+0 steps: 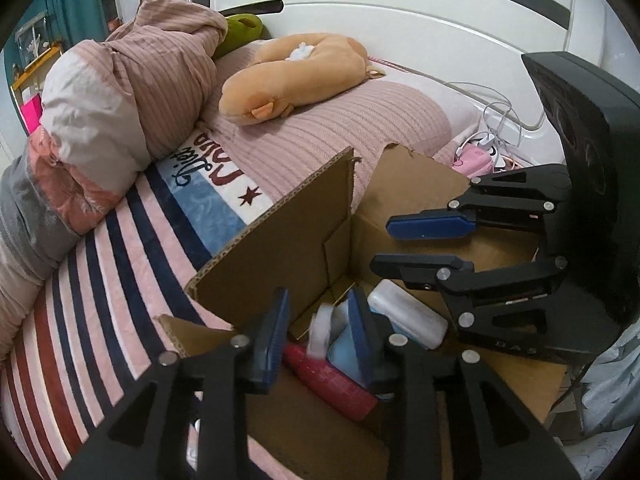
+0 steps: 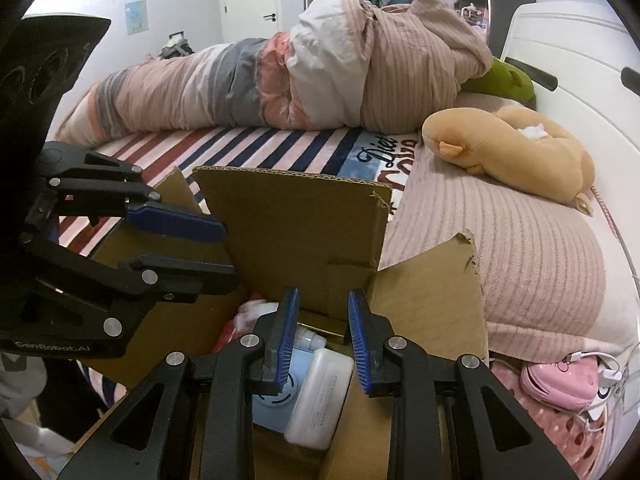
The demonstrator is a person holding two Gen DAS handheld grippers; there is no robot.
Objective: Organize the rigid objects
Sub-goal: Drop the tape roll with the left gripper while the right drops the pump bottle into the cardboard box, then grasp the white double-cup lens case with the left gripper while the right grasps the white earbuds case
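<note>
An open cardboard box [image 1: 280, 248] stands against the bed, and both grippers hang over it. Inside lie a red bottle [image 1: 332, 380], a white bottle [image 1: 404, 312] and a light blue case [image 1: 344, 352]. My left gripper [image 1: 318, 294] is open. A blurred white round thing [image 1: 320, 330] shows between its fingers, clear of the left pad. My right gripper [image 2: 323, 294] points down into the box [image 2: 296, 220], its jaws a narrow gap apart with nothing between them. Below it lie the white bottle [image 2: 320, 396] and the blue case [image 2: 272, 404]. Each gripper also shows in the other's view, the right gripper [image 1: 382, 244] and the left gripper [image 2: 230, 252].
Behind the box is the bed with a striped blanket [image 1: 100, 280], a rolled duvet [image 1: 120, 92], an orange plush toy [image 1: 288, 76] and a pink pillow [image 1: 360, 120]. A white headboard [image 1: 400, 12] stands at the far end. White cables and a pink device [image 2: 560, 380] lie right of the box.
</note>
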